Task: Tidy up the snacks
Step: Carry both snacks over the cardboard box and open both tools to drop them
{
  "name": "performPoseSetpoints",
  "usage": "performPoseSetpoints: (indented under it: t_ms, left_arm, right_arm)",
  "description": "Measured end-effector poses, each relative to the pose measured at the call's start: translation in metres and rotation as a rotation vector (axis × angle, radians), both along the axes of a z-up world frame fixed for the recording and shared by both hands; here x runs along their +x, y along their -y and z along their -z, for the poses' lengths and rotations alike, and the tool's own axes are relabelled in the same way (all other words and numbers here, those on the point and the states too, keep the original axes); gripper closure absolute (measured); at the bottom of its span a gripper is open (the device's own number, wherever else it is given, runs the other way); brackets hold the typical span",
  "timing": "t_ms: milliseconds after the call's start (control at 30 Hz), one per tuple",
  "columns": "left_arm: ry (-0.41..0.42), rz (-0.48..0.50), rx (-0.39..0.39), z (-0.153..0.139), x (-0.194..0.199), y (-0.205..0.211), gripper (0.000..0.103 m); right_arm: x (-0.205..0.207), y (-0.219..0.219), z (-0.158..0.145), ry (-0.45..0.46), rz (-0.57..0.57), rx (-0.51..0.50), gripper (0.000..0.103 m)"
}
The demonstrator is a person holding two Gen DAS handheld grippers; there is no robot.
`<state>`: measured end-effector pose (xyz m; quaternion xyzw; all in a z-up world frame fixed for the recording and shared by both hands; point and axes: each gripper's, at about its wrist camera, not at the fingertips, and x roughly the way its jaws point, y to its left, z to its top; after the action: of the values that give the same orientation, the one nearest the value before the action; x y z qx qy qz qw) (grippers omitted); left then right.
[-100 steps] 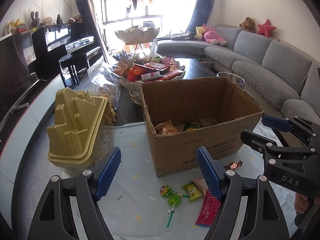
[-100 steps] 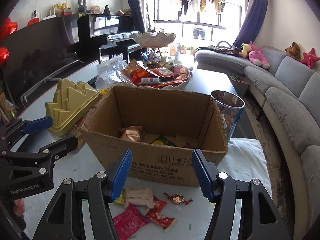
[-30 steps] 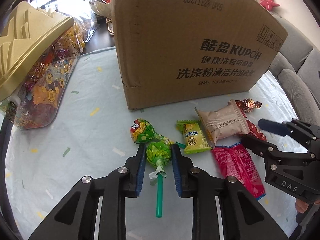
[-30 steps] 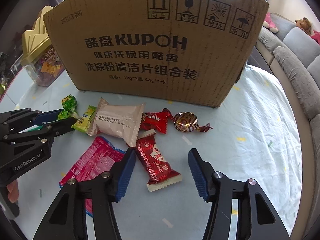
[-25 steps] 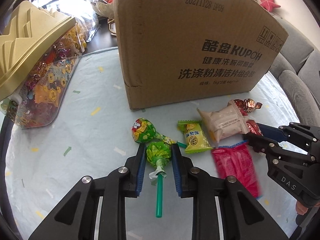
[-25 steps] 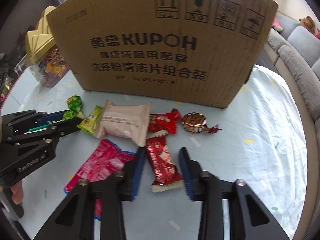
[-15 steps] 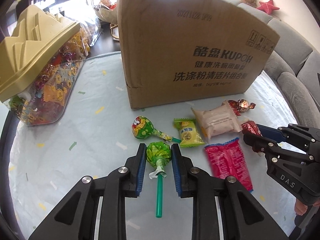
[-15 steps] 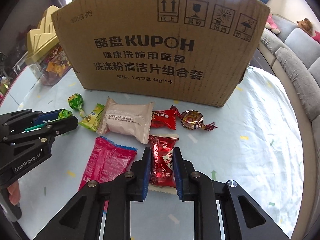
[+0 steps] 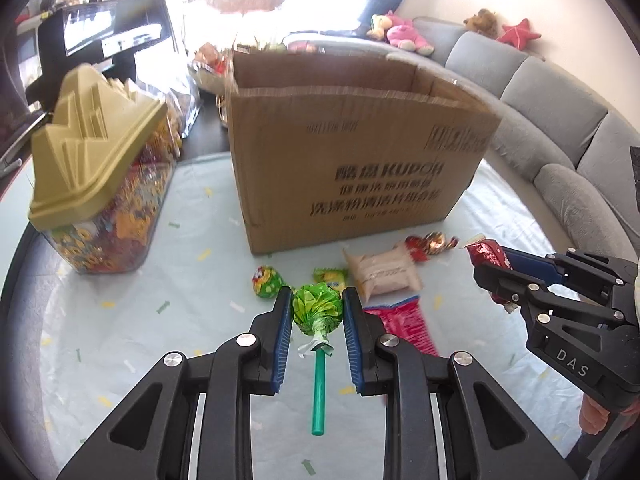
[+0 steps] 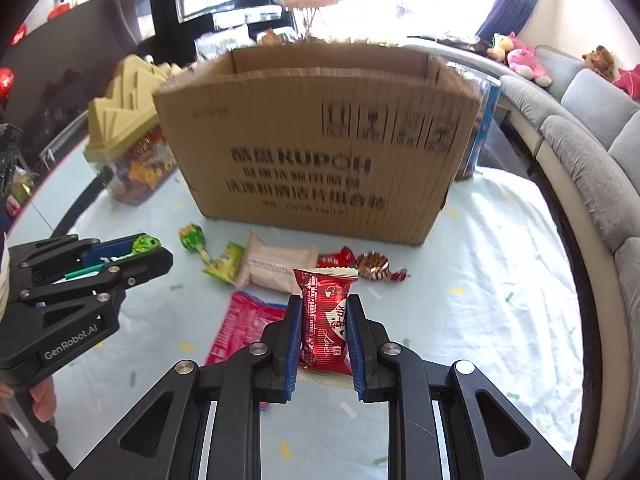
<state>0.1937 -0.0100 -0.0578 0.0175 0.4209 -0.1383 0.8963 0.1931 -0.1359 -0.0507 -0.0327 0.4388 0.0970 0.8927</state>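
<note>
Two snacks gripped, carton ahead

Left tool (image 9: 314,312) clamped on green lollipop (image 9: 318,306); right tool (image 10: 323,334) clamped on red packet (image 10: 325,320), both clear of worktop (image 10: 500,300). Best raised above cardboard box (image 10: 316,136) rim before releasing inside.

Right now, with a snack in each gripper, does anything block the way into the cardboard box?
Only the cardboard box's own near wall. The left gripper holding the green lollipop and the right gripper holding the red packet must clear it; the top is open.

Black tongs (image 9: 314,322), blue ribbed pads (image 9: 281,334), silver screws
</note>
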Motion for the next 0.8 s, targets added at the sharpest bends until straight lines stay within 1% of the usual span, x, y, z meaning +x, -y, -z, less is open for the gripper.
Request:
performPoseSetpoints:
  t_ms: [167, 333, 500, 667, 800]
  left_arm:
    - [0.062, 0.004, -0.007, -0.027, -0.004, 0.002, 0.078]
    - [0.127, 0.0, -0.018, -0.056, -0.002, 0.002, 0.078]
    - [0.188, -0.006, -0.026, -0.083, 0.001, 0.003, 0.078]
    - [0.239, -0.008, -0.03, -0.107, 0.009, 0.004, 0.078]
    - [0.261, -0.01, -0.031, -0.12, 0.02, 0.006, 0.078]
  right_arm:
    - [-0.007, 0.001, -0.022, 0.054, 0.001, 0.022, 0.081]
    - [-0.005, -0.001, -0.044, 0.107, 0.004, 0.048, 0.081]
    - [-0.003, 0.001, -0.072, 0.167, 0.011, 0.062, 0.081]
    - [0.004, 0.004, -0.095, 0.213, 0.013, 0.081, 0.081]
    - [0.009, 0.007, -0.109, 0.238, 0.015, 0.086, 0.081]
